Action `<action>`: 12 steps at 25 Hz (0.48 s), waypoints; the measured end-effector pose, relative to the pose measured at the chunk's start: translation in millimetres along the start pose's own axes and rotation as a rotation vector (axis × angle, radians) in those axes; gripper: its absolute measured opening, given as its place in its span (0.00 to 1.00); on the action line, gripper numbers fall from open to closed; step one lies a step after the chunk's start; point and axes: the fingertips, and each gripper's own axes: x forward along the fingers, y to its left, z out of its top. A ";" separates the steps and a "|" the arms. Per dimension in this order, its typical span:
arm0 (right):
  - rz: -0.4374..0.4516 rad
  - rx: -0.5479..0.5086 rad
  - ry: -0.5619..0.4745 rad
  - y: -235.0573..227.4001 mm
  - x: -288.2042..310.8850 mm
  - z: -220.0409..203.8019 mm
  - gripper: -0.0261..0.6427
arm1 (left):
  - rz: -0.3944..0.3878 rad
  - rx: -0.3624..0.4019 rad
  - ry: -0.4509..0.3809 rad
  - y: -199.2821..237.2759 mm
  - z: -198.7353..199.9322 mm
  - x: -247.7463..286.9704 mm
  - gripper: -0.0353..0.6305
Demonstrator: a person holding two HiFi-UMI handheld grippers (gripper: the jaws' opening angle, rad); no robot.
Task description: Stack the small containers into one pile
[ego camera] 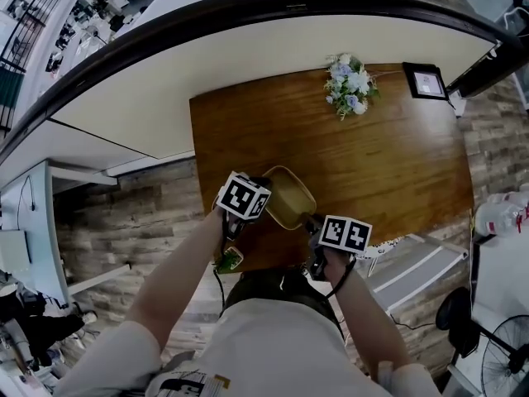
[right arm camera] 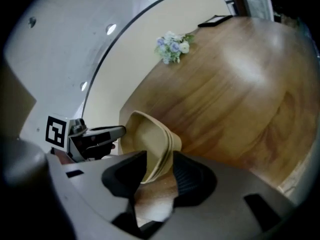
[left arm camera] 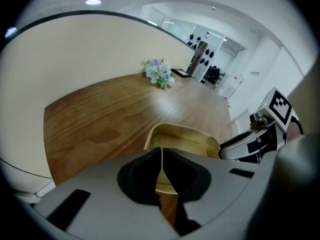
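Observation:
A nested stack of tan containers (ego camera: 289, 198) sits near the front edge of the wooden table (ego camera: 397, 164). My left gripper (ego camera: 263, 185) is at its left side. In the left gripper view the left gripper (left arm camera: 162, 156) has its pads pressed together just over the stack's near wall (left arm camera: 187, 143), and I see nothing between them. My right gripper (ego camera: 312, 222) is at the stack's near right corner. In the right gripper view the right gripper (right arm camera: 159, 171) straddles the layered rims (right arm camera: 150, 139), which lean against the right pad with a gap at the left pad.
A small bunch of pale flowers (ego camera: 350, 83) and a black framed stand (ego camera: 426, 81) stand at the table's far edge. A curved white counter runs behind it. Wood-pattern floor lies to both sides, and a white bench (ego camera: 413, 263) stands at the right.

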 end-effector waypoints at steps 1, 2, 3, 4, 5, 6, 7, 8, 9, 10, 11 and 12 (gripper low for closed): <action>0.004 -0.036 -0.004 4.6 -2.9 2.2 0.29 | 0.004 0.004 -0.010 -1.6 1.7 -3.3 0.06; 0.006 -0.070 -0.009 9.5 -5.9 4.1 0.29 | 0.010 0.009 -0.020 -2.8 3.4 -7.2 0.06; 0.007 -0.100 -0.015 14.5 -9.2 6.1 0.30 | 0.019 0.018 -0.030 -4.0 5.6 -11.8 0.06; 0.007 -0.125 -0.023 19.5 -12.8 8.5 0.30 | 0.028 0.028 -0.039 -5.3 8.6 -16.9 0.06; 0.009 -0.147 -0.033 24.4 -16.7 11.4 0.30 | 0.037 0.038 -0.051 -6.8 12.7 -22.8 0.06; 0.010 -0.166 -0.043 29.2 -20.7 14.3 0.30 | 0.044 0.046 -0.066 -8.5 17.5 -29.2 0.06; 0.011 -0.185 -0.054 33.8 -24.8 16.8 0.29 | 0.048 0.050 -0.083 -10.5 22.3 -36.3 0.06; 0.011 -0.205 -0.065 38.4 -29.3 18.5 0.29 | 0.050 0.052 -0.102 -12.8 26.5 -44.0 0.06; 0.011 -0.228 -0.076 43.0 -34.3 19.6 0.29 | 0.052 0.052 -0.123 -15.4 30.4 -52.3 0.06; 0.012 -0.253 -0.087 47.8 -39.6 20.6 0.29 | 0.055 0.050 -0.144 -18.2 34.2 -61.0 0.06; 0.016 -0.282 -0.099 52.6 -45.1 22.1 0.29 | 0.057 0.048 -0.167 -21.1 38.4 -70.0 0.06; 0.021 -0.311 -0.112 57.6 -50.9 24.3 0.29 | 0.060 0.045 -0.190 -23.7 42.8 -78.9 0.06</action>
